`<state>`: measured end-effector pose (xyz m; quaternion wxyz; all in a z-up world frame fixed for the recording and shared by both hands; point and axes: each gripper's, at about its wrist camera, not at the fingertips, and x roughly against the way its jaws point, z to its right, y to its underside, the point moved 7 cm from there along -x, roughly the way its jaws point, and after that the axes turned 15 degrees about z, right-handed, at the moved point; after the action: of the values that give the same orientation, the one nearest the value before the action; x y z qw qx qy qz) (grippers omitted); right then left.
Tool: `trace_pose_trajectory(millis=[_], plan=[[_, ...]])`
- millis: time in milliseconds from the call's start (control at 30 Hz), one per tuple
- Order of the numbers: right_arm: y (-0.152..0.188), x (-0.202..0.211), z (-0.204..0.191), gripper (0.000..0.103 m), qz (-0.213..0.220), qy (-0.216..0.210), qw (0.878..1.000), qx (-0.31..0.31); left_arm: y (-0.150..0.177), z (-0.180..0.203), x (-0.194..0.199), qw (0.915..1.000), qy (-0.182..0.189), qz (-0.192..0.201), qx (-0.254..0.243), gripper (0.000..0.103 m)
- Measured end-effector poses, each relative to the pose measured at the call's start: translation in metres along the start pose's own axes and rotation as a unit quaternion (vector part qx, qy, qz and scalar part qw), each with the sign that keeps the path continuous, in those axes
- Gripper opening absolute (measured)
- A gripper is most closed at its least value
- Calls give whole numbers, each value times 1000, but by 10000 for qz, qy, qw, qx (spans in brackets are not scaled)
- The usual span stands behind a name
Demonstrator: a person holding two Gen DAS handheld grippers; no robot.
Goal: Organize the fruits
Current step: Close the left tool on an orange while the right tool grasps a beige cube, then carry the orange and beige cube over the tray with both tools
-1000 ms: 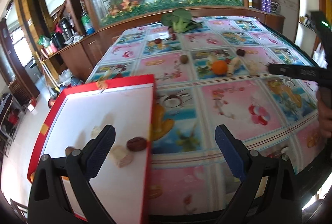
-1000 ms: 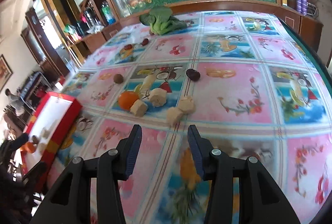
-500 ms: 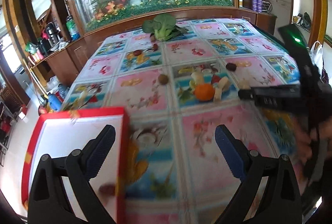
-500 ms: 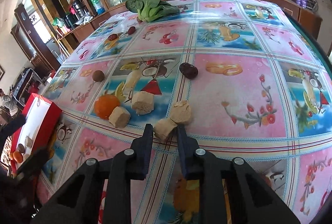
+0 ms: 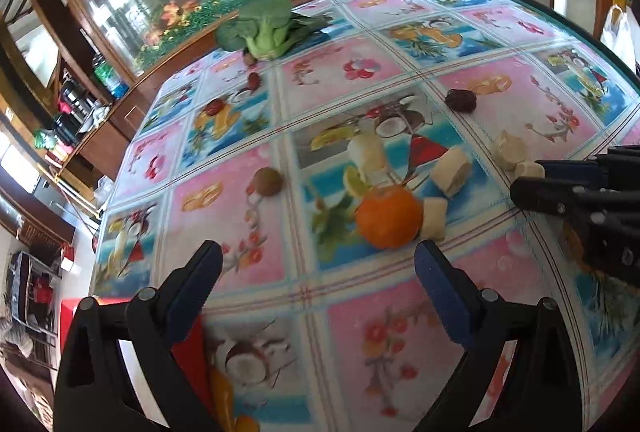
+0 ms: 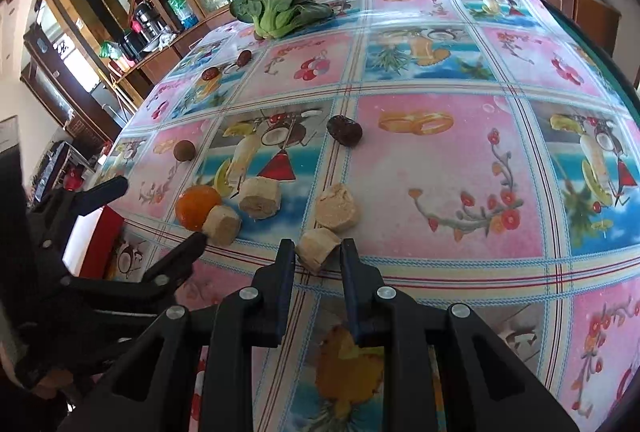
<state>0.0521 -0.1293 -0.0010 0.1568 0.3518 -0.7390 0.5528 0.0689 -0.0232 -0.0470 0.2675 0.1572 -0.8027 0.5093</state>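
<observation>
- The right gripper (image 6: 318,252) has just been closing, and its fingers (image 6: 285,260) now grasp a pale banana piece (image 6: 318,250) resting on the desk (image 6: 440,167); both pads press on its sides.
- The left gripper (image 5: 316,272) is released, its fingers (image 5: 436,280) spread wide with nothing between them, hovering over the desk just short of the orange (image 5: 389,218).
- The orange is the landmark. Touching its right side is a second banana piece (image 5: 434,218); a third banana piece (image 5: 452,169) lies just beyond that one.
- A fourth banana piece (image 6: 336,207) lies further right of the orange, just behind the held piece and close to it.
- A small brown round fruit (image 5: 266,181) sits left of and beyond the orange, apart from it, with open cloth around it.
- A dark red date (image 5: 461,100) lies well beyond the orange to the right, alone on a pink square.
- Far behind the orange, near the desk's far edge, lies a leafy green vegetable (image 5: 262,25), with two small dark red fruits (image 6: 210,73) between it and the orange.
- A red-rimmed tray (image 5: 192,348) shows at the near-left of the orange, by the desk's left edge, mostly hidden by the left gripper.
- Right of the orange, beyond the banana pieces, the cloth runs bare to the desk's dark right edge (image 6: 612,71).
- The near strip of desk under both grippers is bare of fruit.
</observation>
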Motion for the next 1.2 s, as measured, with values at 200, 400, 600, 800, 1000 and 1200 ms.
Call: trace_pose_trajectory(millis=[200,400,600,800,1000,1200], plan=[[-2,0,6,22,-46,-50,9998,-162,-9,4,-13,10000,87,30,17,97],[-2,0,6,22,-31,-39,9999,-114,-7,6,-27,9992,264,-74,277,97],[-2,0,3,22,33,28,10000,63,-6,10,-24,9961,547,-89,686,73],[-2,0,2,22,52,29,9999,95,-7,22,-19,9937,783,-70,802,38],[-2,0,2,22,50,25,9999,93,-3,20,-12,9925,769,-88,942,38],[0,0,-4,22,12,-168,9998,102,8,10,17,9905,696,55,1184,38]])
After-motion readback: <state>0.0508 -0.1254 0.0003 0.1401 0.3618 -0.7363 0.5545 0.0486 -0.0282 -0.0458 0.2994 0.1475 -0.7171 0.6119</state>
